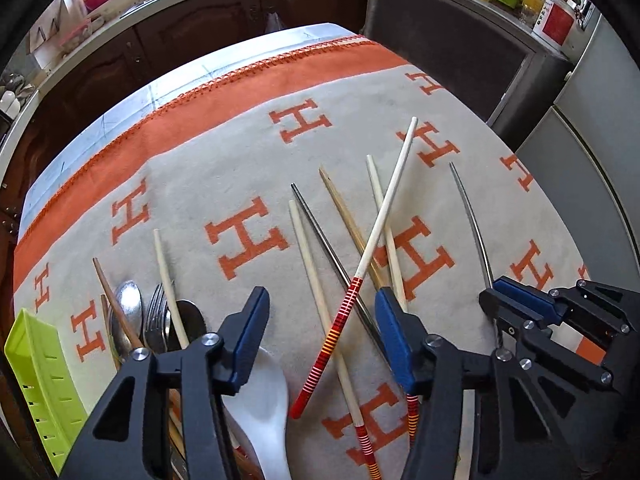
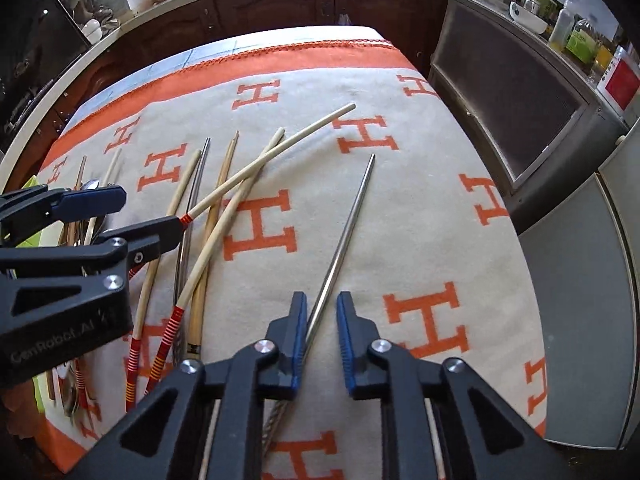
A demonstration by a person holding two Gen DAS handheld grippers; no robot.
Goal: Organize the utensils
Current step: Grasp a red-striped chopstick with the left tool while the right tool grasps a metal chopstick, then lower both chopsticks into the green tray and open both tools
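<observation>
Nearest the front edge of the tabletop (image 2: 400,208), the right tongs (image 2: 322,300) stand narrow astride a steel chopstick (image 2: 344,240), which they do not clamp. The left tongs (image 1: 322,300), half wide, straddle a red-banded chopstick (image 1: 380,232). Spoons (image 1: 128,308) lie beside a green tray (image 1: 36,360) at the left edge.

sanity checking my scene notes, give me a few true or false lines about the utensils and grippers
1. A metal chopstick runs between the right gripper's fingers. True.
2. The green tray sits at the cloth's right edge. False: the green tray is at the left.
3. The cloth carries blue letters. False: the cloth has orange H letters.
4. A white spoon lies close by the left gripper. True.
5. All the chopsticks are metal. False: a red-striped chopstick crosses the others.
</observation>
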